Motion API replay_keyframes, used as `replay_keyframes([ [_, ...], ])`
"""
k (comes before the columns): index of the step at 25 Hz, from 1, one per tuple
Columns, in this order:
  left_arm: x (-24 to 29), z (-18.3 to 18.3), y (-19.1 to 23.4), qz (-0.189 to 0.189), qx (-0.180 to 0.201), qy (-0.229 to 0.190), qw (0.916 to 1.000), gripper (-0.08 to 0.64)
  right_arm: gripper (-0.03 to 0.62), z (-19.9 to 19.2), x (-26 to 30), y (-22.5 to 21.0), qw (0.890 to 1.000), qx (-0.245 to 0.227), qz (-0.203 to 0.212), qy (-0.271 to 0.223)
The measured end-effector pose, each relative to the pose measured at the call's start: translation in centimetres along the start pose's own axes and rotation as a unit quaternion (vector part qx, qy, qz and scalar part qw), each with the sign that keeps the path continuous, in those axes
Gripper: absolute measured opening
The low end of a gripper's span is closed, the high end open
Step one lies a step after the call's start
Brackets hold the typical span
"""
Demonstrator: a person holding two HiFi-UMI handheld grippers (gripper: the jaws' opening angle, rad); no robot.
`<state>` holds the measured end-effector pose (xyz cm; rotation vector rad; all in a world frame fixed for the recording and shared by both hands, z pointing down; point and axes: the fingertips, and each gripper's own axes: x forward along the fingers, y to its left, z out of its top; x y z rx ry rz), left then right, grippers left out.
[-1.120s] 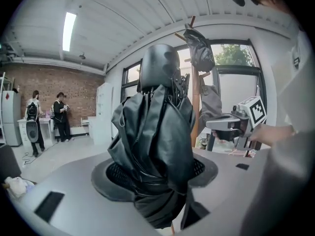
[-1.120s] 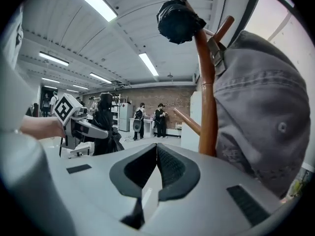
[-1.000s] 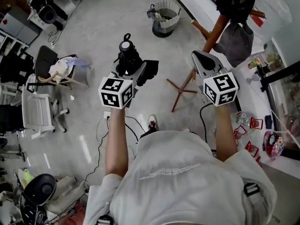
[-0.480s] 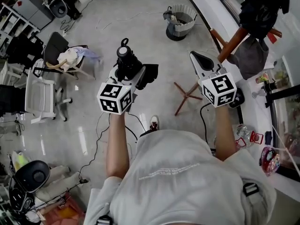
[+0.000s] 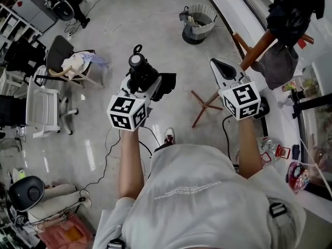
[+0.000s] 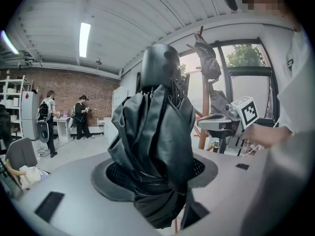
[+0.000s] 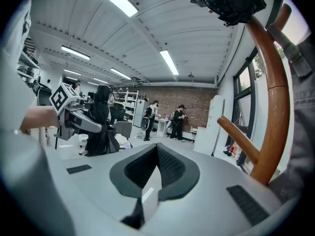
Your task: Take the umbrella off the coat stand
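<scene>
A folded black umbrella point(image 5: 139, 72) stands upright in my left gripper point(image 5: 146, 85), whose jaws are shut on its bunched fabric point(image 6: 156, 146); its round handle end point(image 6: 161, 63) points up. The umbrella hangs clear of the wooden coat stand point(image 5: 250, 50), which rises at the right with a dark bag and a grey bag on its pegs. My right gripper point(image 5: 220, 65) is shut and empty beside the stand's pole point(image 7: 274, 97), its pads point(image 7: 167, 165) closed together. In the right gripper view the left gripper point(image 7: 78, 120) and the umbrella point(image 7: 101, 127) show at the left.
A round bin point(image 5: 197, 22) stands on the floor ahead. A chair with clothes point(image 5: 65, 66) and a white chair point(image 5: 44, 110) are at the left. Cables point(image 5: 111, 154) cross the floor. A counter point(image 5: 285, 139) with small red items runs along the right. People stand far back point(image 6: 81, 117).
Both grippers have drawn a little left, away from the coat stand, the umbrella still in the left one. Over the last half second they have hardly moved.
</scene>
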<state>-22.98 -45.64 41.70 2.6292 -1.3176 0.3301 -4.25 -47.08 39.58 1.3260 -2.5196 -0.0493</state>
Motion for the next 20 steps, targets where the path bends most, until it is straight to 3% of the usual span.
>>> replay_keyframes([
  [20, 1.6, -1.1, -0.9, -0.028, 0.002, 0.016, 0.9995, 0.268, 0.025, -1.6, -0.2, -0.7, 1.000, 0.015, -0.020, 0.011],
])
